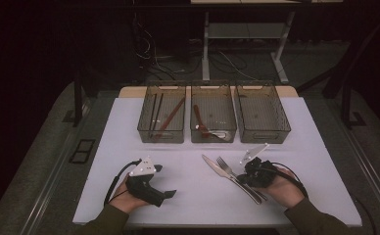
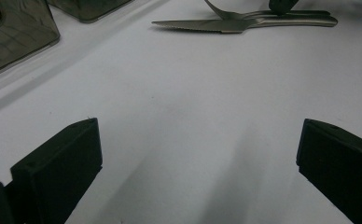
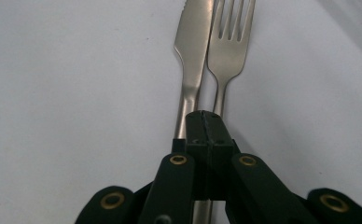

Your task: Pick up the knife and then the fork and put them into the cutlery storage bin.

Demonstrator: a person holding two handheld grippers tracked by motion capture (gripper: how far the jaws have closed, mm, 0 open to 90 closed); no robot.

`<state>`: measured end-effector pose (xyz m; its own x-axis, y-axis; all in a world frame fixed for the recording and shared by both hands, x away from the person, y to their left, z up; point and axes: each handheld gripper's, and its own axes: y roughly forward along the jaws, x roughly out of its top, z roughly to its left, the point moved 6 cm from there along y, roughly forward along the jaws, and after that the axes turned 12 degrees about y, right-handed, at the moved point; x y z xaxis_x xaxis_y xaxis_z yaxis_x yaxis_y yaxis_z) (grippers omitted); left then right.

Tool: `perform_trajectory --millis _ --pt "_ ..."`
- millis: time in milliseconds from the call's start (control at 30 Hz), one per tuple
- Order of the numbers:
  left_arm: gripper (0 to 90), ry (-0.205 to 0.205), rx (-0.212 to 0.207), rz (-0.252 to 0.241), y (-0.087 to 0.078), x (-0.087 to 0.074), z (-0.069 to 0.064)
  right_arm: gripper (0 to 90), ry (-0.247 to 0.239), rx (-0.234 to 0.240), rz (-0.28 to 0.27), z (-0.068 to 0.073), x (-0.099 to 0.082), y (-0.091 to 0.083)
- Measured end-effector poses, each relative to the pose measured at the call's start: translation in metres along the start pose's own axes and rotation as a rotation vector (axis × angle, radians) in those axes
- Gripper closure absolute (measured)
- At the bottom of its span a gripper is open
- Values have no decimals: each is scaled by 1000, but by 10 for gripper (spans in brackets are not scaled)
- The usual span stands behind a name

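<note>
A steel knife [image 1: 213,165] and a steel fork [image 1: 225,165] lie side by side on the white tabletop [image 1: 129,142], handles toward the person. My right gripper [image 1: 241,180] rests over their handles at the front right. In the right gripper view its jaws [image 3: 206,125] are shut flat against each other above the gap between the knife [image 3: 193,46] and the fork [image 3: 230,42], with nothing seen between them. My left gripper [image 1: 164,181] sits at the front left, open; its jaws [image 2: 198,163] stand wide apart over bare table, facing the knife [image 2: 202,24] and fork [image 2: 226,14].
Three dark see-through bins stand in a row at the back: the left bin [image 1: 144,128] holds long thin sticks, the middle bin [image 1: 213,136] a reddish utensil and a metal piece, then the right bin [image 1: 280,132]. Table legs and cables lie beyond the far edge.
</note>
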<state>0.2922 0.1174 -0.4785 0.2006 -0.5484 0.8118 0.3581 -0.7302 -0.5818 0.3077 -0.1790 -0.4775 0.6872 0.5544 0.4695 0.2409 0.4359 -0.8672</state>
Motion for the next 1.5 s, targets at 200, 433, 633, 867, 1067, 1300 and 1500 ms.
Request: perform_trajectory --millis 200,433,633,867,1067,1300,1500 --pt "0 0 0 0 0 0 0 895 10 -15 -4 -6 0 -1" --pt "0 4 -2 4 0 0 0 895 18 -24 -19 -15 0 -2" --pt "0 4 -4 4 1 0 0 895 16 -16 -22 -19 1 -2" --pt "0 3 -4 4 1 0 0 800 -23 -5 -7 -23 15 -13" --pt "0 3 -4 4 1 0 0 739 -77 -16 104 -24 26 -5" --pt "0 0 -4 1 1 0 0 747 -125 -49 219 -23 28 7" --pt "0 2 -4 2 1 0 0 755 -139 -49 310 -19 30 9"
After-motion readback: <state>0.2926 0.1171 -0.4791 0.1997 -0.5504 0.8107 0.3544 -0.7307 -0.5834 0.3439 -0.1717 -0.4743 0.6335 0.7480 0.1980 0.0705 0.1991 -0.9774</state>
